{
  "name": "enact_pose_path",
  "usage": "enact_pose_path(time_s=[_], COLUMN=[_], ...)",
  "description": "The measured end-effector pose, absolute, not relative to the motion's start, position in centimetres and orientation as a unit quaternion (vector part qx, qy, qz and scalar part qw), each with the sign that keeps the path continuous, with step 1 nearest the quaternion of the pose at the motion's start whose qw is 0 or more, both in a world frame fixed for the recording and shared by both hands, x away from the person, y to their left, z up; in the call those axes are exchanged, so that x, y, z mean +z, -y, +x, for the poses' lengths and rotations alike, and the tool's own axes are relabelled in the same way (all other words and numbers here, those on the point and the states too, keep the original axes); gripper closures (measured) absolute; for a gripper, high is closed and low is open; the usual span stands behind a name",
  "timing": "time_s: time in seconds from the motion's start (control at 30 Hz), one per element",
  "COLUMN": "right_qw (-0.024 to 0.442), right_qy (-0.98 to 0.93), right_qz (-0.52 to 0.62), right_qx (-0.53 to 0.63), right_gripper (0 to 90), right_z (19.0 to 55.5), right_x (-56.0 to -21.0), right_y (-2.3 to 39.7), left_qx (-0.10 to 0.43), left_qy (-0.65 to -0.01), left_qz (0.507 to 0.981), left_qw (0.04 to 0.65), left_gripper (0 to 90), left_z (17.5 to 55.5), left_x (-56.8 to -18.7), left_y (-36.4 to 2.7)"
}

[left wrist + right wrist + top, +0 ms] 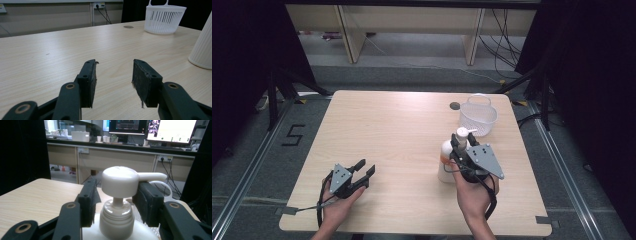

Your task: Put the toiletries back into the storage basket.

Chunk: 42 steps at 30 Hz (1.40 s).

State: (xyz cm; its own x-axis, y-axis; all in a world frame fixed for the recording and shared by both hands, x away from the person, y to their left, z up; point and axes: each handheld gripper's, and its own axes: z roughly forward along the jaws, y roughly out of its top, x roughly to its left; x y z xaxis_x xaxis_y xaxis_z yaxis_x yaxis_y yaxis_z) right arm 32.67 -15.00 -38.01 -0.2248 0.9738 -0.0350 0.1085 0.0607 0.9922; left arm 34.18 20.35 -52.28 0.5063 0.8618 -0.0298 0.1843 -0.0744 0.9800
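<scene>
My right gripper straddles the bottle's pump at the table's near right, jaws spread, not yet pinching. Left gripper spread, empty. Next I'd squeeze squarely.

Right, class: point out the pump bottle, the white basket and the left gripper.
pump bottle (pixel 120 181), right gripper view, pump head.
white basket (pixel 163 18), left gripper view, slotted wall.
left gripper (pixel 364 170), high view, between its jaws.

Left half and far-left corner of the table are left open for passage. The right side is blocked by pump bottle and basket near the far-right corner.
</scene>
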Motion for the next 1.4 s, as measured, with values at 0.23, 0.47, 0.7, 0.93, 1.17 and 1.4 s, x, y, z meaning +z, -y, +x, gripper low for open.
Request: enact_pose_path(time_s=[0.23,0.47,0.7,0.93,1.17,1.4], right_qw=[0.423,0.420,0.414,0.406,0.410,0.417], right_qy=[-0.590,-0.586,-0.586,-0.595,-0.593,-0.588], right_qz=[0.466,0.474,0.477,0.472,0.466,0.460], right_qx=[0.506,0.506,0.508,0.508,0.513,0.519], right_gripper=[56.3,58.9,59.9,60.0,60.1,60.1], right_z=[33.0,33.3,33.2,33.1,33.0,32.8], right_x=[-37.9,-37.8,-37.8,-37.7,-37.6,-36.9], right_y=[14.9,14.9,15.0,15.3,15.6,16.0], left_qx=[0.304,0.303,0.302,0.301,0.301,0.302], left_qy=[-0.393,-0.394,-0.394,-0.390,-0.390,-0.389], left_qz=[0.666,0.665,0.665,0.662,0.661,0.663], left_qw=[0.557,0.558,0.558,0.564,0.566,0.564], left_gripper=[53.2,53.1,53.0,53.0,53.0,53.0], left_z=[34.2,34.2,34.2,34.3,34.3,34.3], left_x=[-52.3,-52.3,-52.3,-52.4,-52.4,-52.4], left_y=[-20.4,-20.4,-20.4,-20.4,-20.4,-20.4])
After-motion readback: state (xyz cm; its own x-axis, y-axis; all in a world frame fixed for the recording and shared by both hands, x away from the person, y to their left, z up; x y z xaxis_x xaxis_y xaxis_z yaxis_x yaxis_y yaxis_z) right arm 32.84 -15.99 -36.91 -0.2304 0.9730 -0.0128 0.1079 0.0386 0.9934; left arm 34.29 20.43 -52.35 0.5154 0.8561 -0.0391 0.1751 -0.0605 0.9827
